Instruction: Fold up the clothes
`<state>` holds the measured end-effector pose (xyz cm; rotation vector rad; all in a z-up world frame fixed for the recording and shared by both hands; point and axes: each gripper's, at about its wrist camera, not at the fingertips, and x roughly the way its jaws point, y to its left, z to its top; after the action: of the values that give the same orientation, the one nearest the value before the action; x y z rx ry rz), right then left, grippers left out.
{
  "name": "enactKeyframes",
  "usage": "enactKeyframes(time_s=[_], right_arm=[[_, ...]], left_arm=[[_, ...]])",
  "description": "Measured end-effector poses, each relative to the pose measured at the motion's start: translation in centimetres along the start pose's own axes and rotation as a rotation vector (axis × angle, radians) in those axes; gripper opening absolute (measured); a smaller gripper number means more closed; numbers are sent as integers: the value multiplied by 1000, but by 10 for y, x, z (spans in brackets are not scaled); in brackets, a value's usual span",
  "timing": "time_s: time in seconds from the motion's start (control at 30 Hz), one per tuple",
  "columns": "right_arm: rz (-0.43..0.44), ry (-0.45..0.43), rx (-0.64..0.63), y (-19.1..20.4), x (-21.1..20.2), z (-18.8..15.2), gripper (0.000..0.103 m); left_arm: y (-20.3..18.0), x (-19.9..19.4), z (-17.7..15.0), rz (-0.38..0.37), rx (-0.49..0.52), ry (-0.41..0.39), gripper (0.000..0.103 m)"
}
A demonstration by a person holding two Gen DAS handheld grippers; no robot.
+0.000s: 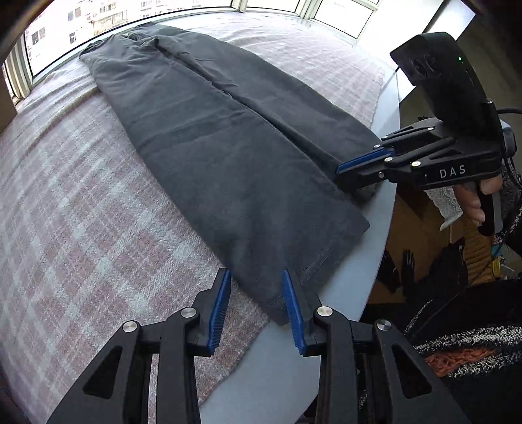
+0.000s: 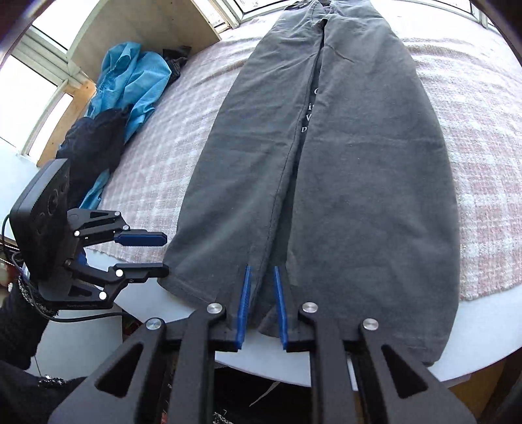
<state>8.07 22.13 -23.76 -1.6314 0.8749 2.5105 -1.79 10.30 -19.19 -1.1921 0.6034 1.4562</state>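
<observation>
Grey garment (image 2: 359,195) laid lengthwise down the middle of a pink-and-white checked blanket (image 1: 81,195), both long sides folded in to meet along a central seam, white lettering (image 2: 308,111) showing in the gap. Collar end toward the windows (image 1: 58,29), hem end at the near rim of a pale rounded counter (image 2: 483,345) and drooping slightly over it. Blanket stopping short of that rim, leaving a bare strip of counter on either side of the hem. Wide stretches of uncluttered blanket flanking both long edges of the garment. Off to the far left, against the wall, a heap of blue cloth (image 2: 137,81) and dark clothing (image 2: 91,143), well apart from the garment.

Right gripper (image 2: 262,268) at the hem where the folded sides meet, blue pads drawn close and pinching a ridge of fabric between them. Left gripper (image 1: 255,271) at the hem's left corner, jaws spread, the corner lying between the fingers without being squeezed. Seen past the right gripper, a hand (image 1: 473,202) wrapped around its handle beyond the counter's edge.
</observation>
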Motion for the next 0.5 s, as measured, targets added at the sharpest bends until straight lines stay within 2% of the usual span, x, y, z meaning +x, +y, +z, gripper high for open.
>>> enactKeyframes(time_s=[0.07,0.1,0.17,0.3,0.5], right_arm=[[3,27,2,1,5,11,25],[-5,39,-1,2,8,17,26],[-46,58,-22,3,15,28,26],[-64,110,-12,-1,28,45,26],[-51,140,34,-10,30,67,26]], left_arm=[[-1,-9,-3,2,-9,-12,31],[-3,-13,-4,8,-6,-21,31],[-9,-21,-6,10,2,-41,31],[-27,-26,-4,3,51,-60,31],[-38,-12,-1,-37,80,-53,31]])
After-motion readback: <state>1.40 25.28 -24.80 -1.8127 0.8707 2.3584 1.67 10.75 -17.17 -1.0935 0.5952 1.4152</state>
